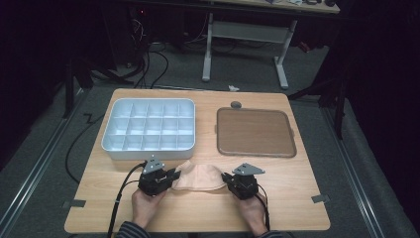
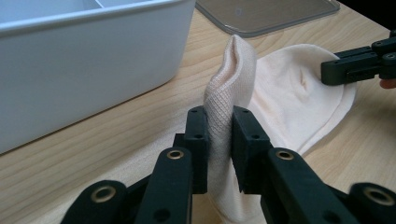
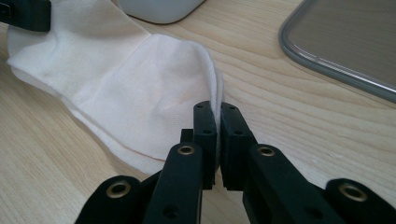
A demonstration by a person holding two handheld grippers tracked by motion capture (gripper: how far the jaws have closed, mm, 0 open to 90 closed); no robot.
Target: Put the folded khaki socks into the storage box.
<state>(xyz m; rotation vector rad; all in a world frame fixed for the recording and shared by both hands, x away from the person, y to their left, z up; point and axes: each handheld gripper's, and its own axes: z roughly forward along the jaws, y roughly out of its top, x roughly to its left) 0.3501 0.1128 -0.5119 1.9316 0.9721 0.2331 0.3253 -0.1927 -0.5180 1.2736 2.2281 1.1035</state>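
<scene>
Sock (image 1: 199, 176), pale peach, lies flat on the bench (image 1: 198, 213) near its front edge, stretched between both tongs. Left tongs (image 1: 174, 175) sit at the sock's 9 o'clock end; right tongs (image 1: 226, 177) sit at its 3 o'clock end.

Left gripper view: left tongs (image 2: 219, 140) pinch a raised fold of the ribbed cuff, the fabric standing upright between the pads and bunched above them. The right tongs (image 2: 327, 74) appear at 2 o'clock, clamped on the far edge of the sock (image 2: 289, 93).

Right gripper view: right tongs (image 3: 218, 135) are pressed together on the thin toe-end edge of the sock (image 3: 140, 93), with the cloth spreading away toward 10 o'clock.

White compartment tray (image 1: 148, 126) stands at 11 o'clock of the sock, just beyond the left tongs. Brown lid (image 1: 255, 131) lies at 1 o'clock, apart from the sock.
</scene>
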